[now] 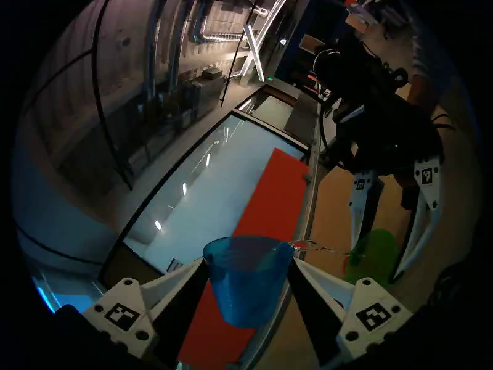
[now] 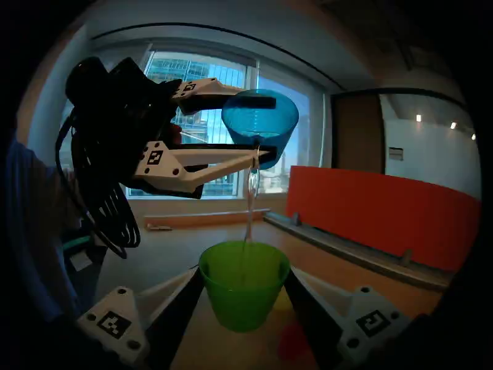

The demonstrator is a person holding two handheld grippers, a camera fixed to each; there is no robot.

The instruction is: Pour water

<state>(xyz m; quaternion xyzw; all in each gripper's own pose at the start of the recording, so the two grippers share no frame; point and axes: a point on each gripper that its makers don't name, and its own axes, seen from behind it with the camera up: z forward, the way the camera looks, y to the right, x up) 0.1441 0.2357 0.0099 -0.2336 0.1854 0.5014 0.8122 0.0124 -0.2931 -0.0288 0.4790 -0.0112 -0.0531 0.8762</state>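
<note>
The left gripper [image 1: 246,265], at the bottom centre of the left gripper view, pinches one blue cup [image 1: 246,287] between its two fingers, each pressing on a side of the cup. In the right gripper view this cup sits at upper centre, tipped so that its rim points downward. One thin stream of water [image 2: 249,197] (clear, slightly wavering) falls from that rim down the middle of the frame into the one green cup [image 2: 243,296]. The right gripper [image 2: 243,277], at the bottom centre of its own view, grips the green cup upright, with a finger against each side. The cup's wall hides the water level, so it is perhaps low, but I cannot tell.

That makes two grippers, two cups and one stream. At the right of the right gripper view, one orange panel [image 2: 382,213] stands along the far edge of a table [image 2: 172,253]. A large window [image 2: 197,132] takes up the upper left behind the blue cup. A blue sleeve [image 2: 31,216] shows at the far left edge.
</note>
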